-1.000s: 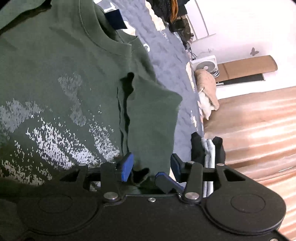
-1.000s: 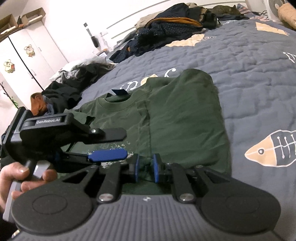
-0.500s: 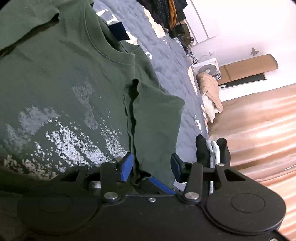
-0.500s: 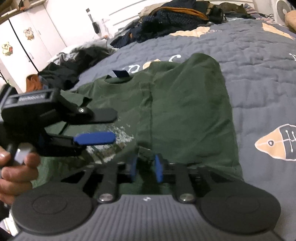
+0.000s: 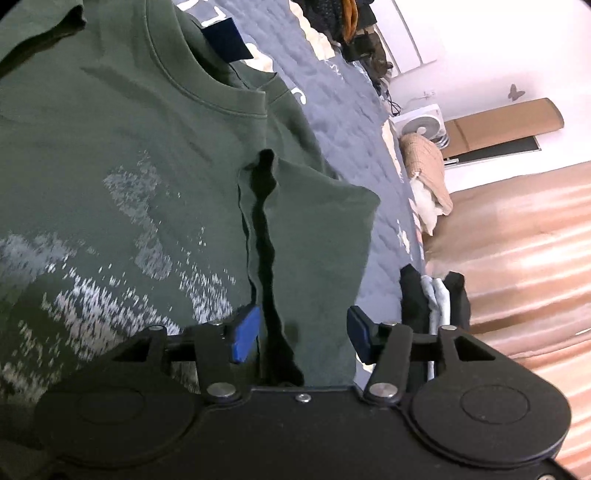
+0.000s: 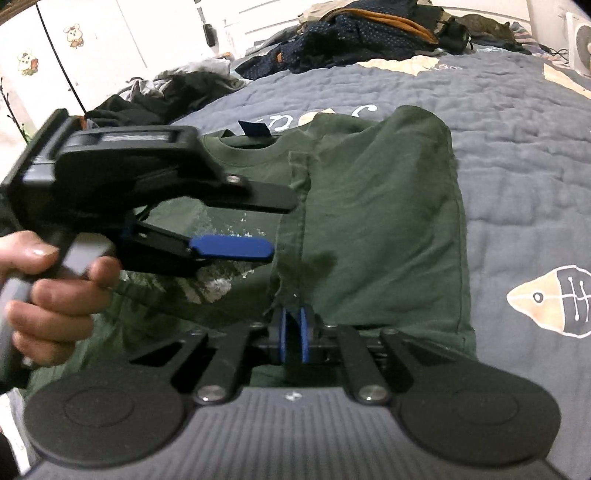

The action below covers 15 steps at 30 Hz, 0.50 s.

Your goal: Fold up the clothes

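A dark green T-shirt [image 6: 373,221] with a white speckled print lies on the bed, its right side folded over onto the body. It also fills the left wrist view [image 5: 147,166]. My right gripper [image 6: 292,334] is shut on the lower hem of the folded flap. My left gripper [image 5: 301,332] is open, its blue pads on either side of the flap's edge, not clamping it. In the right wrist view the left gripper [image 6: 236,225] hovers over the print, held by a hand.
A grey-blue quilt [image 6: 517,155] with fish patches covers the bed. A heap of dark clothes [image 6: 362,33] lies at the far end. A folded stack [image 5: 432,299] sits at the bed edge near a fan [image 5: 421,125] and a beige curtain.
The right gripper has lifted the flap's hem and carried it leftwards. The left gripper has stayed open and shifted further over the shirt.
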Available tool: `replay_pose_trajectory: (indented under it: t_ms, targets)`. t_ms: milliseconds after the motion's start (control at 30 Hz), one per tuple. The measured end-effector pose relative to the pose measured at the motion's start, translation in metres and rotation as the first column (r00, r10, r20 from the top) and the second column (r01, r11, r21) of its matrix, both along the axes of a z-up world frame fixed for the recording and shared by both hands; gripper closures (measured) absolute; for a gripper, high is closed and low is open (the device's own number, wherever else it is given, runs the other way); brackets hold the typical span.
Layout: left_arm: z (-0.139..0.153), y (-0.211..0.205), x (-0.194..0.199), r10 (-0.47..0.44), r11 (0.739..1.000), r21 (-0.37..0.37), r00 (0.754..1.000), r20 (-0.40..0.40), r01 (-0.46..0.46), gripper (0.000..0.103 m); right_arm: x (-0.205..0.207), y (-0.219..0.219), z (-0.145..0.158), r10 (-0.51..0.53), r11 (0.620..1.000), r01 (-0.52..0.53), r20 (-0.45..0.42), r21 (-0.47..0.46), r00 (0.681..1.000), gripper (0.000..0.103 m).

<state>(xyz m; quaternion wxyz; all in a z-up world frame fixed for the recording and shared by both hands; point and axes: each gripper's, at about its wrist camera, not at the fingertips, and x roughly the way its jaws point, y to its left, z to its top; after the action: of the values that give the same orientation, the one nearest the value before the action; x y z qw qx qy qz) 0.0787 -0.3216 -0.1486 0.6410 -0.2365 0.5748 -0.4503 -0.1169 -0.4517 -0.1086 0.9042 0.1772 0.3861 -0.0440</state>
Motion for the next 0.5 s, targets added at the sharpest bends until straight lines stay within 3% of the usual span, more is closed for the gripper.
replay_pose_trajectory:
  t_ms: [67,133,233,367,500]
  targets:
    - [0.002,-0.004,0.000,-0.006,1.000,-0.002,1.000,0.022,0.006,0.054,0.001,0.001,0.001,0.010,1.000,-0.010,0.005,-0.012,1.000,0.091]
    - [0.004,-0.008,-0.001,-0.010,1.000,0.016,0.998,0.059,0.009,0.072,0.000,0.001,0.005,0.013,1.000,-0.013,0.014,-0.012,1.000,0.091]
    - [0.005,-0.011,-0.002,-0.017,0.998,0.068,0.994,0.112,0.010,0.090,-0.004,-0.003,0.014,0.007,1.000,-0.007,0.058,0.005,0.998,0.091]
    - [0.005,-0.009,-0.002,-0.015,0.992,0.125,0.987,0.160,-0.006,0.096,-0.009,-0.010,0.022,-0.029,0.998,0.019,0.145,0.067,0.989,0.090]
    - [0.005,-0.004,-0.001,-0.013,0.989,0.145,0.985,0.175,-0.012,0.096,0.000,-0.006,0.005,-0.019,0.997,0.013,0.076,0.082,0.997,0.089]
